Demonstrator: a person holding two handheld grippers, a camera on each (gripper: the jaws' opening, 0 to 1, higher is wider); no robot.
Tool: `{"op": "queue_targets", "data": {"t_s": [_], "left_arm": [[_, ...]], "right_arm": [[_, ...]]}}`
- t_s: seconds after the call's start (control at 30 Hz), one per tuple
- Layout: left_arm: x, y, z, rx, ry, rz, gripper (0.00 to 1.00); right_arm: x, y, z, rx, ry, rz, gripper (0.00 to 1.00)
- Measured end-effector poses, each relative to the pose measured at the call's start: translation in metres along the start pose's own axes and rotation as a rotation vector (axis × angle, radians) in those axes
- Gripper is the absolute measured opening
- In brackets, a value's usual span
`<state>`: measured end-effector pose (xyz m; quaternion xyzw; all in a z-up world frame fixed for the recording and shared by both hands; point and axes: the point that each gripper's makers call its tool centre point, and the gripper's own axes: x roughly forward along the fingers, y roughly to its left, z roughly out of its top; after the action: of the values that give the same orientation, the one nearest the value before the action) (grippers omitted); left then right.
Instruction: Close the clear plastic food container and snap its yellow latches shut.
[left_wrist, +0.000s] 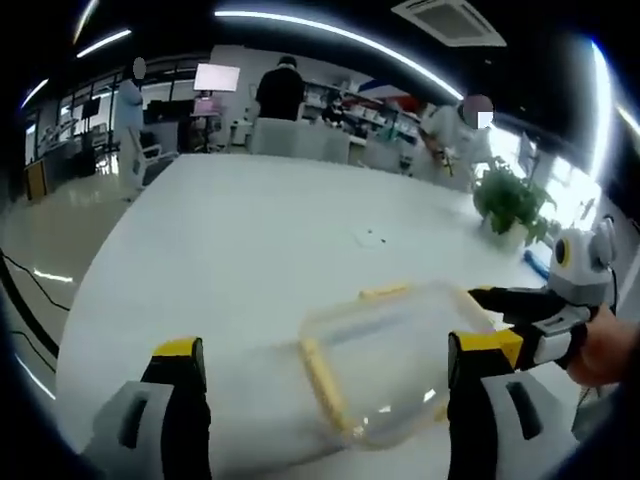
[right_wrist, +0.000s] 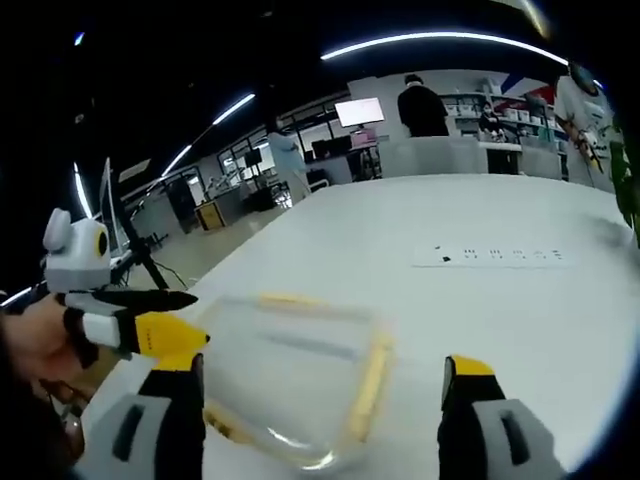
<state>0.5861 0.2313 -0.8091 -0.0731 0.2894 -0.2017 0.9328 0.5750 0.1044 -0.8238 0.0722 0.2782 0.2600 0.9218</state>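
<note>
Left gripper (left_wrist: 330, 365): we hold its jaws wide apart, nothing between the pads.
Right gripper (right_wrist: 325, 380): our jaws stand wide too, gripping nothing.
Container (left_wrist: 385, 365): clear, blurred, just ahead between our left jaws, on the white table (left_wrist: 240, 250); also just ahead of our right jaws.
Yellow latches (right_wrist: 370, 385): along its rim; we cannot tell if snapped.
Plant (left_wrist: 512, 205): far right.
People (left_wrist: 280, 92): beyond the table.
</note>
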Motion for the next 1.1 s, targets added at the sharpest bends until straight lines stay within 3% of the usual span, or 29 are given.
{"op": "queue_targets", "data": {"t_s": [0.27,0.33,0.43,0.7,0.93,1.1], "left_arm": [[-0.020,0.004,0.007,-0.012,-0.025,0.038,0.99],[-0.027,-0.002,0.009,-0.009,-0.026,0.022,0.99],[-0.043,-0.009,0.014,0.030,-0.033,0.016,0.99],[-0.090,-0.023,0.015,0.041,-0.045,0.013,0.99],[-0.140,-0.041,0.000,0.063,-0.044,-0.013,0.99],[-0.173,-0.049,-0.025,0.094,-0.009,-0.013,0.99]], "right_arm": [[-0.014,0.000,-0.001,-0.071,0.021,-0.027,1.00],[-0.022,0.001,0.003,-0.095,0.019,-0.036,1.00],[-0.036,0.005,0.009,-0.101,0.008,-0.039,1.00],[-0.087,0.026,0.020,-0.153,-0.011,-0.045,1.00],[-0.141,0.041,0.015,-0.174,-0.028,-0.046,1.00],[-0.186,0.047,0.001,-0.197,-0.037,-0.046,1.00]]}}
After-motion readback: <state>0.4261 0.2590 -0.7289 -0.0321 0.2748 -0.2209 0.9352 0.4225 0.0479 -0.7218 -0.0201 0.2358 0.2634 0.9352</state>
